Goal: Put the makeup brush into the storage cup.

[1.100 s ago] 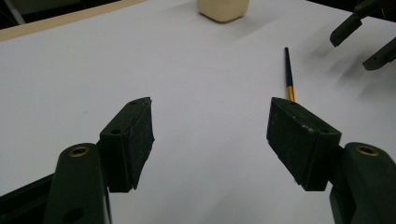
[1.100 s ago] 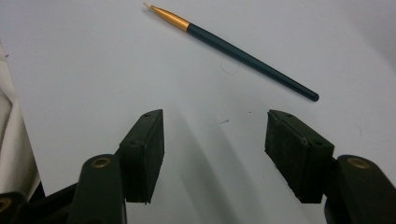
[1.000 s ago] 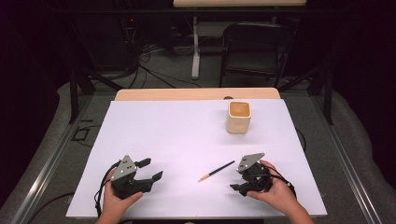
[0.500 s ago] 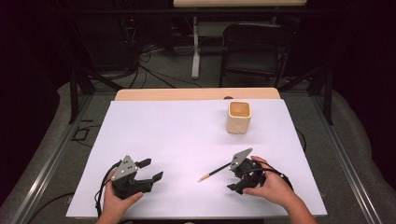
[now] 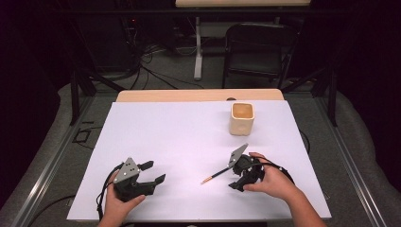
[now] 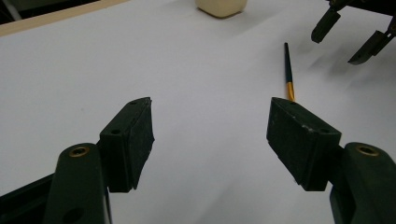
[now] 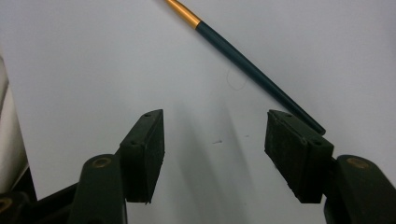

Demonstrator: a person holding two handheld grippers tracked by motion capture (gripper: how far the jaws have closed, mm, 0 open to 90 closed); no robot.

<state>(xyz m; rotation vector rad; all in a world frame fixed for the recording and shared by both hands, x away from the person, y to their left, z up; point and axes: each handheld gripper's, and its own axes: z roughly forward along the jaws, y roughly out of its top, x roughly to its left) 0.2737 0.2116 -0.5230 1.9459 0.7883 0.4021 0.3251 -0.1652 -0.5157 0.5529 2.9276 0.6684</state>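
A thin brush (image 5: 216, 175) with a dark teal handle and gold ferrule lies on the white table (image 5: 189, 137). My right gripper (image 5: 234, 177) hovers at the handle's end, tilted down toward the table. In the right gripper view that gripper (image 7: 215, 149) is open, and the brush (image 7: 243, 60) runs diagonally ahead, its handle end just beyond the right-hand jaw's tip. My left gripper (image 5: 155, 171) rests open near the front left. In the left gripper view it (image 6: 210, 135) holds nothing, and the brush (image 6: 288, 74) and the right gripper (image 6: 348, 37) lie ahead to the right.
A cream square cup (image 5: 242, 118) stands upright toward the back right of the table, also seen as the cup (image 6: 220, 5) at the top of the left gripper view. A black chair (image 5: 257, 52) and cables sit beyond the far edge.
My right hand has shifted left along the table toward the brush's handle end. The left hand and the brush have not moved.
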